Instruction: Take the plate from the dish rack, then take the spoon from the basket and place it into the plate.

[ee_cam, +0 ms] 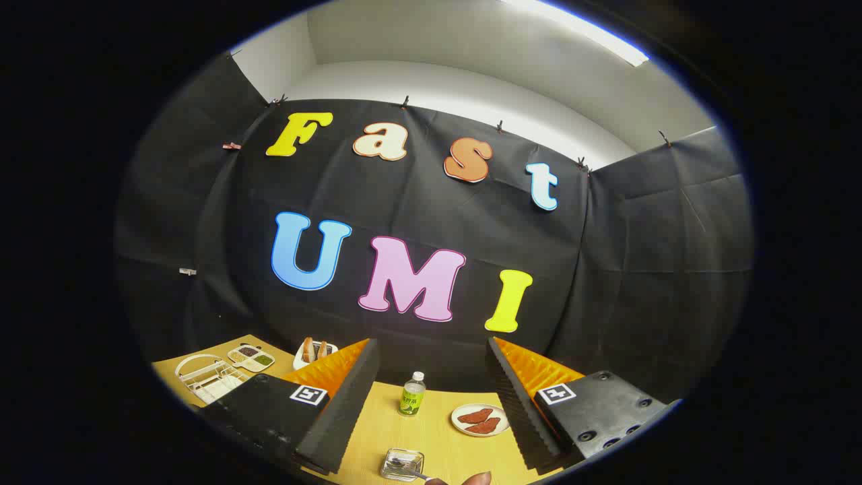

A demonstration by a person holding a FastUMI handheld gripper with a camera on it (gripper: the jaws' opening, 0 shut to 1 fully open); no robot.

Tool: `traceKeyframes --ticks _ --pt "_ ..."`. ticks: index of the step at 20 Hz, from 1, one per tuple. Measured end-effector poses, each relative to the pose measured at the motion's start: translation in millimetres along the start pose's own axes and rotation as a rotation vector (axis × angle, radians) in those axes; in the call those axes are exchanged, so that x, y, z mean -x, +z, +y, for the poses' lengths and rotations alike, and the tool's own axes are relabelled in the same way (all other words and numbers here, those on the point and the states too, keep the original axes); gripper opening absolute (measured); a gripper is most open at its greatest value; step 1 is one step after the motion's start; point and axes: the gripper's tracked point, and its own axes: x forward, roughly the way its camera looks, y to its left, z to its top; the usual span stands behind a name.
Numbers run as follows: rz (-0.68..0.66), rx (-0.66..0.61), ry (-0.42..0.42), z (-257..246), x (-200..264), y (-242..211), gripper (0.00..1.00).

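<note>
Fingers: the gripper (431,397) is held above the surface (431,431) with its two fingers spread wide and nothing between them; they touch nothing.
Surface: a light wooden top that runs up to the black cloth wall of the booth.
Dish rack: a white wire dish rack (205,376) stands on the surface out past the left finger, well apart from it. Whether a plate sits in it I cannot tell at this size.
Plate: a small round plate (479,419) lies flat on the surface just inside the right finger, with two reddish-brown pieces of food on it.
Bottle: a small bottle (412,395) with a white cap and a green label stands upright between the fingers, just left of the plate and apart from it.
Basket: a small clear square basket (402,465) sits on the surface between the fingers, nearer the camera than the bottle.
Spoon: a metal spoon (412,471) rests in the basket, its handle reaching out over the rim to the right.
Tray: a divided tray (250,358) with dark and green fillings lies beyond the rack.
Dish: a white dish (314,351) holding bread-like sticks sits beside the tray, near the wall.
Fingertip: a person's fingertip (478,479) shows close to the camera, near the spoon's handle end.
</note>
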Motion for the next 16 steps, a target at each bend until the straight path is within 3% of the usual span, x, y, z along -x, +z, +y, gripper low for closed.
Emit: traceKeyframes --ticks 16 --pt "0.050 -0.017 0.039 27 4 -12 0.97"
